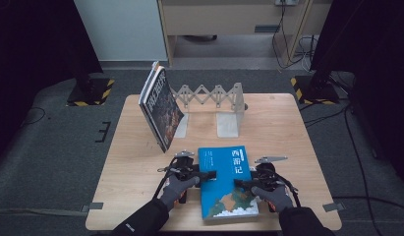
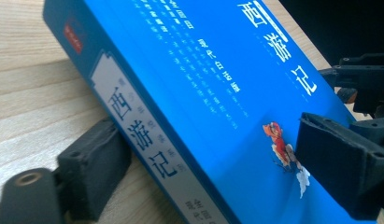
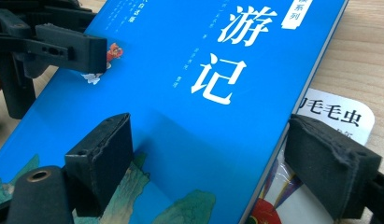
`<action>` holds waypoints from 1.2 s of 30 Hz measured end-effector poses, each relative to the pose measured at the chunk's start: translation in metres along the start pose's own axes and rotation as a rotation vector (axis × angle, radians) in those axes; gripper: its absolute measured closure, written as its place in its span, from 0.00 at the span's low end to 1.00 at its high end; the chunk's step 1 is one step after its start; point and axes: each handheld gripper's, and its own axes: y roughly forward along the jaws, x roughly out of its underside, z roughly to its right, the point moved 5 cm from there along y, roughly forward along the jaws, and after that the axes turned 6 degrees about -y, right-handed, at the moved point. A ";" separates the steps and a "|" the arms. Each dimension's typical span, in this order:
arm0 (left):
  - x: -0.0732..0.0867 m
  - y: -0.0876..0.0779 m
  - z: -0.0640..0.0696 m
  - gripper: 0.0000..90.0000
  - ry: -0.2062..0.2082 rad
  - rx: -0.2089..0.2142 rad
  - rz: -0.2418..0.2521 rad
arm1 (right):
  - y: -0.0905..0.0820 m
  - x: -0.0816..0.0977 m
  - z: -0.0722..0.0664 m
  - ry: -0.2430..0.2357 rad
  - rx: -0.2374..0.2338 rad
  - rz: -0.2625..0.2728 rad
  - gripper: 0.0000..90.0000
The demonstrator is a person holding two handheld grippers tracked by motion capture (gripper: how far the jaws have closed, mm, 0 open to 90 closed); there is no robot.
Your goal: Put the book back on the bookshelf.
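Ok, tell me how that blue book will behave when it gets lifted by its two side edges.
The blue book looks thick at the spine, so probably stiff and fairly heavy, unlikely to sag between the left hand-held gripper and right hand-held gripper. Its cover shines, so the pads may slip. Another book lies beneath it and might shift as it lifts.

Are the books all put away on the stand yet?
Not yet. One dark book already leans in the bookstand. The left gripper and right gripper clamp the blue book's edges on the table. It still needs lifting and standing up.
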 end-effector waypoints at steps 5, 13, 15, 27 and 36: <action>0.000 -0.001 0.000 0.18 -0.028 0.022 -0.019 | 0.000 0.000 0.000 0.000 -0.004 -0.003 0.18; 0.000 0.000 0.001 0.19 -0.037 0.053 -0.035 | 0.000 0.000 0.001 -0.003 -0.005 -0.002 0.18; 0.001 0.000 0.000 0.19 -0.037 0.063 -0.034 | 0.000 0.000 0.001 -0.003 -0.005 -0.002 0.18; 0.000 0.003 -0.001 0.14 -0.060 0.122 0.001 | 0.000 0.000 0.001 -0.001 0.001 -0.001 0.18; -0.001 0.002 -0.007 0.26 -0.092 0.117 0.019 | 0.000 0.000 0.001 -0.001 0.000 -0.004 0.18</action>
